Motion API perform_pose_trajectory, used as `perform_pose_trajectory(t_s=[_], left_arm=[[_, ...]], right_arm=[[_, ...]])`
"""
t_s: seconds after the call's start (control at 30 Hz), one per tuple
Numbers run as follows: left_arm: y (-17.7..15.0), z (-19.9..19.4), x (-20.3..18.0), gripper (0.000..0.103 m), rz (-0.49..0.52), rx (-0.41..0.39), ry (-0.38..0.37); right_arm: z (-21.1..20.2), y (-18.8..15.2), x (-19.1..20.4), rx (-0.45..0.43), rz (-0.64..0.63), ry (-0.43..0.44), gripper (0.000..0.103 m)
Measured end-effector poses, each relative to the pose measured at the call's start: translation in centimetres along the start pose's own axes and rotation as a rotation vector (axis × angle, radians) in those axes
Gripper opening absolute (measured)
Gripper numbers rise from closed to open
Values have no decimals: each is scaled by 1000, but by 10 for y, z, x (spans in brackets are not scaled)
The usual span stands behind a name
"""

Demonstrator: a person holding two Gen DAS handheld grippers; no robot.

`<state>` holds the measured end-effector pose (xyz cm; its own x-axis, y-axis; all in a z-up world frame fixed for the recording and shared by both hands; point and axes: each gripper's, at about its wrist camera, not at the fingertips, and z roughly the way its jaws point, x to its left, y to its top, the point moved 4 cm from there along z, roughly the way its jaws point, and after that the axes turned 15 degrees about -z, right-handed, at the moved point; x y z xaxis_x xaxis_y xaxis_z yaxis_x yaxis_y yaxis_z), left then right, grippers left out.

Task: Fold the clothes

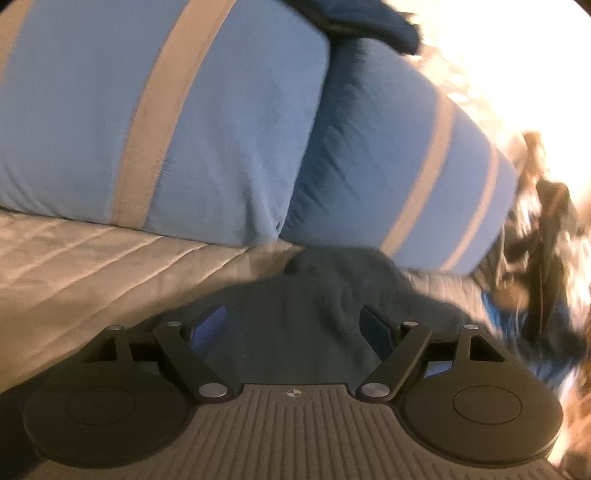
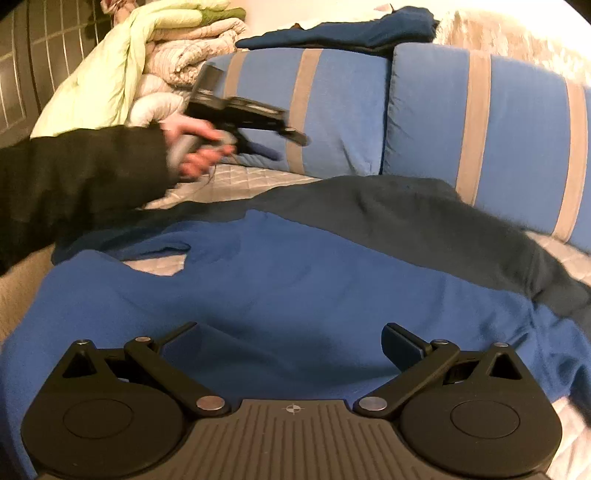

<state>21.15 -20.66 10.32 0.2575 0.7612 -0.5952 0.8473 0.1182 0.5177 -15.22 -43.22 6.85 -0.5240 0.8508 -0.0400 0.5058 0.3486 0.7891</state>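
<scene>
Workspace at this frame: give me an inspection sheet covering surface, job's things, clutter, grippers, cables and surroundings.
Surface: quilted beige bed cover, mostly under clothes.
Job's things: blue garment spread flat; dark grey garment lying across its far edge, against the cushions.
Clutter: navy clothing on top of the blue striped cushions; pile of bedding at far left.
Grippers: left gripper open above the grey garment, holding nothing; right gripper open over the blue garment, holding nothing. The person's left hand and black sleeve are blurred.
Cables: nothing seen.
Surroundings: dark panelled surface at far left; far side overexposed.
</scene>
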Motion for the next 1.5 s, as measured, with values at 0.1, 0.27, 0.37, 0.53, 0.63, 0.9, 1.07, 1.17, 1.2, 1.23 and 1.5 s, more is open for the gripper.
perform_pose_trajectory(t_s=[0.1, 0.27, 0.37, 0.53, 0.63, 0.9, 1.07, 1.17, 1.2, 1.23, 1.5], left_arm=[[15, 39, 1, 79, -78, 36, -25], [26, 96, 8, 78, -188, 99, -41], [28, 123, 13, 78, -231, 134, -39], [20, 151, 3, 46, -227, 228, -72], [15, 149, -14, 20, -151, 218, -47], [-11, 101, -88, 33, 528, -159, 213], [-1, 73, -64, 60, 459, -165, 210], [10, 52, -38, 61, 392, -137, 176], [15, 49, -27, 61, 384, -126, 187], [17, 46, -15, 61, 376, -112, 204], [3, 41, 58, 61, 349, 33, 300]], right_arm=[[1, 0, -1, -1, 14, 25, 103], [2, 1, -1, -2, 17, 42, 103], [3, 1, -2, -3, 23, 53, 103], [5, -1, -5, -10, 49, 78, 103], [6, -2, -4, -10, 53, 86, 103], [9, -4, -5, 1, 52, 103, 102], [7, -5, -10, -3, 53, 100, 102], [7, -5, -10, 0, 53, 105, 102], [7, -5, -10, -1, 52, 102, 102], [7, -5, -10, -3, 52, 100, 102], [10, -2, -10, 1, 53, 102, 102]])
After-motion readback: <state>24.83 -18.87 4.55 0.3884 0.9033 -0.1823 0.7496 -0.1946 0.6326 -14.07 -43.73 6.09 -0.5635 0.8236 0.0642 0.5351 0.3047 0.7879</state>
